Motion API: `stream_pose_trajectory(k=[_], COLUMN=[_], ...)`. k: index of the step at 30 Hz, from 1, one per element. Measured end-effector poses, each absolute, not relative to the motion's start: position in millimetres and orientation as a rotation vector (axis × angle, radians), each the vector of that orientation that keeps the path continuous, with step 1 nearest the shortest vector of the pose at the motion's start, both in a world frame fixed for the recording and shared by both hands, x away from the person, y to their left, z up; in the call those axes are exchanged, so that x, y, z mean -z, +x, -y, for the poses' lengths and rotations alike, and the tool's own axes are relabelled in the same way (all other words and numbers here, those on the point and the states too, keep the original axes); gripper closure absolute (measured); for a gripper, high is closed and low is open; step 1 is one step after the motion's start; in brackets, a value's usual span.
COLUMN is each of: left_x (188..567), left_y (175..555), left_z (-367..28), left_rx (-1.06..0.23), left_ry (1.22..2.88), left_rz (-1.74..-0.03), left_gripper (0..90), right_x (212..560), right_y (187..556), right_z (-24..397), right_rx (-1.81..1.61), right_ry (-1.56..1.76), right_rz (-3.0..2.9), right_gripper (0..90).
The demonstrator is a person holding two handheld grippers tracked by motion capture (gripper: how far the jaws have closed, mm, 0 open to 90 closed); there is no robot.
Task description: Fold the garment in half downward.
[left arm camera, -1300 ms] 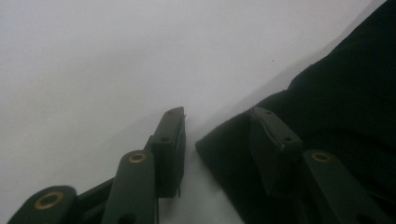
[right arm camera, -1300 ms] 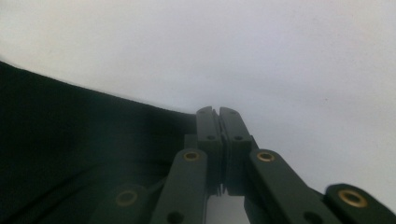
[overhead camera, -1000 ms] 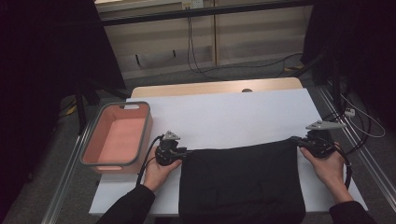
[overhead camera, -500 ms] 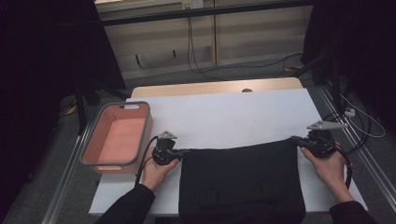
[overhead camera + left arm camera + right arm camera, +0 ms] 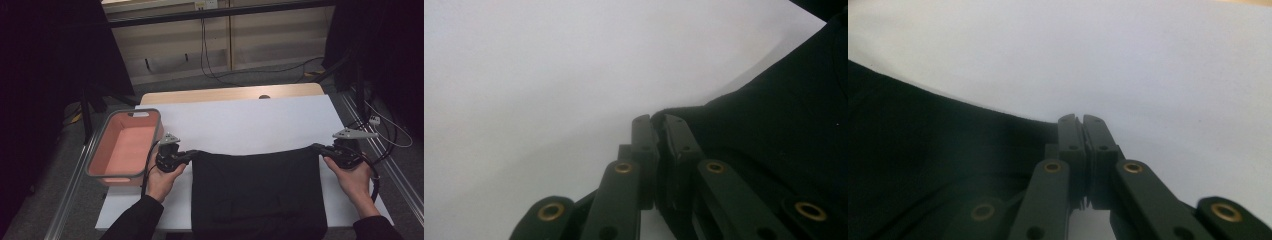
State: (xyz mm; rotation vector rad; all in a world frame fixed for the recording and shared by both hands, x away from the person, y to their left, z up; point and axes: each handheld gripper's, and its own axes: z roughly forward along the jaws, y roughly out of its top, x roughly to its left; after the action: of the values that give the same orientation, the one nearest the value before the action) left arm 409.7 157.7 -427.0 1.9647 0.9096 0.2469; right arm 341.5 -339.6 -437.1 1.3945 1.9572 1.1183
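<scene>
Cloth: black cloth point(image 5: 257, 192) lies flat on the white sheet point(image 5: 250, 122), near edge hanging over the table front; far edge runs straight between the two grippers.
Left gripper: left gripper point(image 5: 192, 154) at the cloth's far left corner. Jaws have just been closing, now clenched on that corner.
Left gripper view: jaws nearly together, cloth corner point(image 5: 659, 116) pinched between the tips point(image 5: 658, 122); the cloth rises from there toward the right. The high view is too coarse to show this pinch.
Right gripper: right gripper point(image 5: 316, 147) at the far right corner, clenched.
Right gripper view: jaws pressed tight point(image 5: 1081, 121), cloth edge point(image 5: 998, 120) running up to them from the left. Whether fabric sits between the tips is hard to tell; it reaches the jaws.
Hands: left hand point(image 5: 162, 177) and right hand point(image 5: 355, 180) come in from the bottom, dark sleeves, seen from the high view.
Bin: pink bin point(image 5: 100, 165) just left of the left gripper, at the sheet's left edge.
Table: wooden top point(image 5: 225, 94) showing beyond the sheet.
</scene>
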Motion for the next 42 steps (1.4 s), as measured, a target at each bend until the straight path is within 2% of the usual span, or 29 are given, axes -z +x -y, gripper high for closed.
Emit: stream_pose_trajectory(k=[20, 42], left_x=[400.1, 379.6], left_y=[423.1, 450.4], left_z=[-169.3, -162.3], left_rx=[-0.282, -0.343], left_ry=[1.873, 1.803], left_rz=[-0.89, -0.898], left_gripper=[84.8, 84.8], right_x=[409.2, 388.1], right_y=[352.4, 389.4], right_z=[340.1, 337.7], right_rx=[-1.252, -1.3], right_ry=[1.329, 1.334], right_rz=[-1.885, -1.811], right_gripper=[87.6, 87.6])
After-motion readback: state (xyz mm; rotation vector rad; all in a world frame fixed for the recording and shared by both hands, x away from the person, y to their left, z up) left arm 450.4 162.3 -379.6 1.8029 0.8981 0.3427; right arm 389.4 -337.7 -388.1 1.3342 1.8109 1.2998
